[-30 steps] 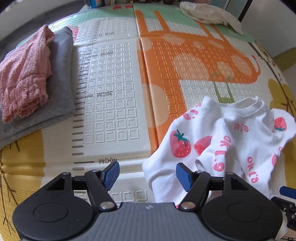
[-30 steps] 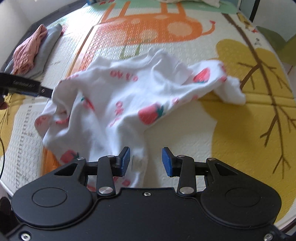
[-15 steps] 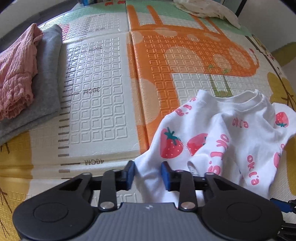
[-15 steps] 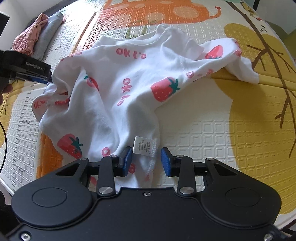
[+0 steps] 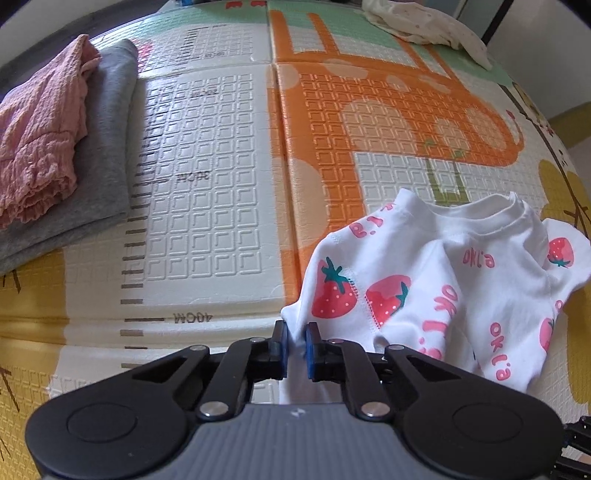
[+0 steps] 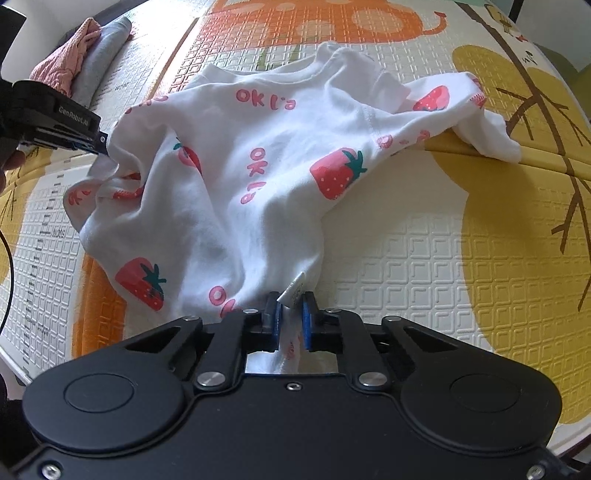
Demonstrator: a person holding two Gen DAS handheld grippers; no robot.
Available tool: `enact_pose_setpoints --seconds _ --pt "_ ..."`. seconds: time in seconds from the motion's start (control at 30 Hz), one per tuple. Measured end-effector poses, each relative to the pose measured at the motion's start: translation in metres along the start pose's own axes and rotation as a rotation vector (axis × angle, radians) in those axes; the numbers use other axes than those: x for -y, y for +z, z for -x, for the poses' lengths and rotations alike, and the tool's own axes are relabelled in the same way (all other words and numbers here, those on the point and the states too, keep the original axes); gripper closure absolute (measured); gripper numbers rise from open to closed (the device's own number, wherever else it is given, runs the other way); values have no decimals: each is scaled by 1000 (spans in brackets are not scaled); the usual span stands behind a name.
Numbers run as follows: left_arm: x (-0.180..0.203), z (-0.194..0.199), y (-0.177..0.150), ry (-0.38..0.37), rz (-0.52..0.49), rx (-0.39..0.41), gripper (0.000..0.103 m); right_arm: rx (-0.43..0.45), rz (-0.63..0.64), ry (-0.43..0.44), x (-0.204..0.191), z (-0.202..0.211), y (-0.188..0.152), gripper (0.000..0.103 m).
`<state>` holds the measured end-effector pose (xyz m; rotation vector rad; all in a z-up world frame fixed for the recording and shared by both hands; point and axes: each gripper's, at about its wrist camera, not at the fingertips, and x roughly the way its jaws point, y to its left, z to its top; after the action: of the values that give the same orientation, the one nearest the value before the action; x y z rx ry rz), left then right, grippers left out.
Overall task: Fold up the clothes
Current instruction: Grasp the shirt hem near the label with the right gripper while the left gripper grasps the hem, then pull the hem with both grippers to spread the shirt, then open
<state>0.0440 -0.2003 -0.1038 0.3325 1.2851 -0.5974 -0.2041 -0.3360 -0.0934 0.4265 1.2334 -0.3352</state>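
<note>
- Under both my grippers lies the embossed foam play mat (image 5: 207,206), printed in orange, yellow, white and green, giving me one wide flat surface to spread and fold clothes on.
- At the mat's far left sits a folded grey knit garment (image 5: 107,155) with a folded pink crinkled garment (image 5: 37,136) on top; I judge these to be finished pieces, stacked well apart from where I work.
- At the far edge lies a crumpled cream cloth (image 5: 424,22), probably waiting its turn, though it is too small and distorted for me to say what it is.
- Between my two grippers, rumpled on the mat, is the small white cotton T-shirt (image 6: 266,155) printed with red strawberries and pink lettering. Its neckline faces away from me, one sleeve trails off to the right, and the body is bunched in soft ridges, not yet flat.
- My left gripper (image 5: 294,345) has just been closing and now pinches the shirt's near left corner, white fabric clamped between its blue pads.
- My right gripper (image 6: 290,319) has likewise just been closing, on the hem edge by the little white care label (image 6: 293,293), cloth caught between its pads.
- I hold two separate edge points so I can, I expect, lift and stretch the shirt smooth before folding.
</note>
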Motion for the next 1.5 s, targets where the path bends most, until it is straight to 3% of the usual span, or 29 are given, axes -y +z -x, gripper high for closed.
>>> enact_pose_setpoints --seconds 0.6,1.13,1.33,1.4,1.5 --pt "-18 9 14 85 -3 49 92 -38 14 -47 18 6 -2 96" --pt "-23 0 31 145 -5 37 92 -73 90 -68 36 5 6 96" --pt "-18 22 25 131 -42 77 81 -57 81 -58 34 16 5 88" --pt "-17 36 21 108 -47 100 67 -32 69 -45 35 24 7 76" --pt "-12 57 11 84 -66 134 53 7 61 -32 35 35 15 74"
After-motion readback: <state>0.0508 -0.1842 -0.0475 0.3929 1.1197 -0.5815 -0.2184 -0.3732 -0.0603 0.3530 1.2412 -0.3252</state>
